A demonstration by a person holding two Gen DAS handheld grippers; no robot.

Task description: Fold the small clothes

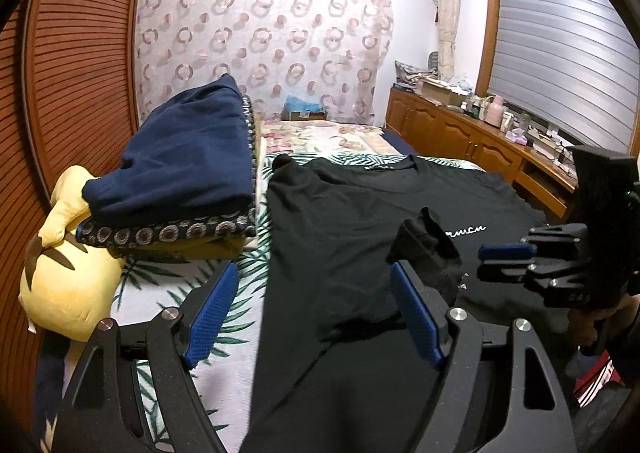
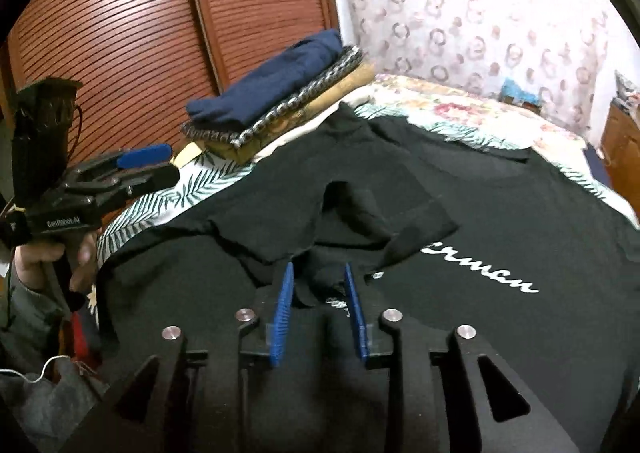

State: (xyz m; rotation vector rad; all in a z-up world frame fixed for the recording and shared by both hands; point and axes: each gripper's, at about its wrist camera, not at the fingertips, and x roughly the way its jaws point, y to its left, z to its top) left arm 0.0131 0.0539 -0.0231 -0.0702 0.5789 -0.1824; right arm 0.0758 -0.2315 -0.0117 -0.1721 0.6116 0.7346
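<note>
Black T-shirt (image 2: 460,213) lies spread, its sleeve (image 2: 360,213) folded in: your right gripper (image 2: 318,309) looks partly apart just behind it, your left gripper (image 1: 316,313) gapes wide, so next square the fold.

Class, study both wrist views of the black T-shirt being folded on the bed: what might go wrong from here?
1. The sleeve folded onto the black T-shirt lies crumpled, so a crease may get folded in.
2. The left gripper hangs open near the folded stack; a wide swing might topple it.
</note>
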